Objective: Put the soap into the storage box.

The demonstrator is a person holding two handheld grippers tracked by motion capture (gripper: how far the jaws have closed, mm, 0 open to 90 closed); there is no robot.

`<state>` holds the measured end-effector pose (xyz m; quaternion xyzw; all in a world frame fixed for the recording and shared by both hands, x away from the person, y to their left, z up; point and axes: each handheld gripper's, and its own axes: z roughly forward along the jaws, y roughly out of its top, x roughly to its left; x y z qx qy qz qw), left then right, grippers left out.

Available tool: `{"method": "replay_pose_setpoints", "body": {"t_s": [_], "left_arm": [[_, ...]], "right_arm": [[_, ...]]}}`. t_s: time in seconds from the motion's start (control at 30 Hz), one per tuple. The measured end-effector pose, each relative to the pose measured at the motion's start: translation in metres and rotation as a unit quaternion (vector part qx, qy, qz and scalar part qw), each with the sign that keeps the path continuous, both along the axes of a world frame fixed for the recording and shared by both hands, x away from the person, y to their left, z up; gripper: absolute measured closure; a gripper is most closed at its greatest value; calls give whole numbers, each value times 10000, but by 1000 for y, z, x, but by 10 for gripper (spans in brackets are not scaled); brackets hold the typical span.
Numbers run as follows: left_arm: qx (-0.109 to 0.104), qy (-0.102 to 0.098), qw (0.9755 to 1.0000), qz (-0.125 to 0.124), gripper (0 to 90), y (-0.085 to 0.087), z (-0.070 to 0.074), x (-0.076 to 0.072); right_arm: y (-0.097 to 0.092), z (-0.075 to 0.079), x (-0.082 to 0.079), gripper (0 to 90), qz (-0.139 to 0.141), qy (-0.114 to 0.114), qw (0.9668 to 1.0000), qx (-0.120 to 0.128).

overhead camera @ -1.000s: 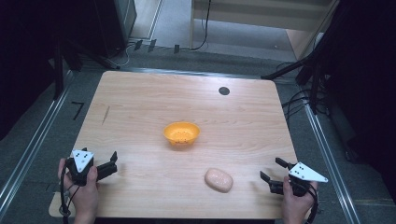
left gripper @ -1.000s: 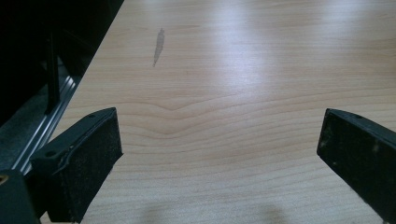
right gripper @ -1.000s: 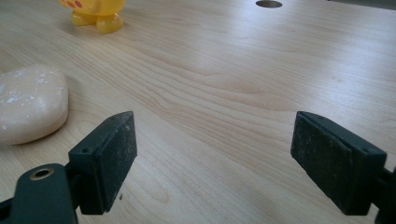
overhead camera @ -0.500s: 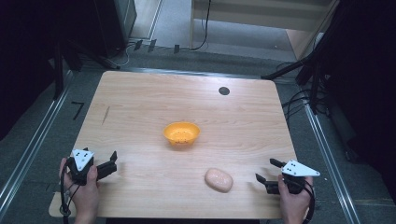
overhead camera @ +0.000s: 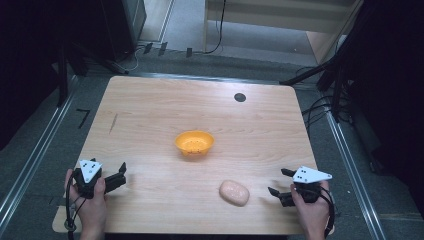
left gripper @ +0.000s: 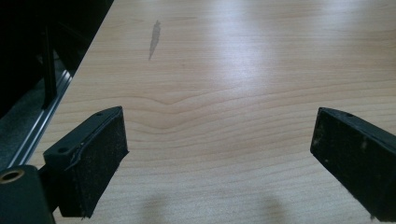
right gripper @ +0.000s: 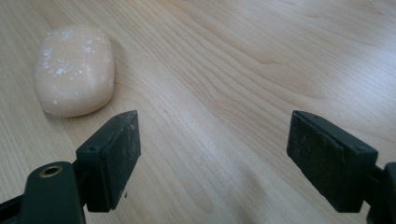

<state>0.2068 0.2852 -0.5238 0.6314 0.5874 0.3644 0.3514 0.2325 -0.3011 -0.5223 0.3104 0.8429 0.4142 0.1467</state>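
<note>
A pale pink oval lump lies on the wooden table near the front edge, right of centre. An orange bowl sits mid-table and looks empty. My right gripper is held just right of the lump and points left at it. It is open; its jaws have just been closing a little, with bare wood between them and the lump off to their left. My left gripper rests at the front left, open over bare wood.
A small black round disc sits in the tabletop at the back right. A dark streak marks the wood at the left. Metal rails run along both sides of the table, and cables lie on the floor behind.
My right gripper has moved left toward the lump, risen slightly, and its jaws stand a little narrower. The left gripper, the bowl and the lump have not moved.
</note>
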Motion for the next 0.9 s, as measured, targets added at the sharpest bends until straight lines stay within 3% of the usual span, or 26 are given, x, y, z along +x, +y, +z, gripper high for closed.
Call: {"method": "replay_pose_setpoints", "body": {"t_s": [0.37, 0.9], "left_arm": [[-10, -3, 10000, 11, 43, 0, 0, 0], [-4, 20, 10000, 9, 46, 0, 0, 0]], "right_arm": [[21, 11, 8, 196, 474, 265, 9971, -533], [37, 16, 11, 204, 687, 430, 9941, -715]]}}
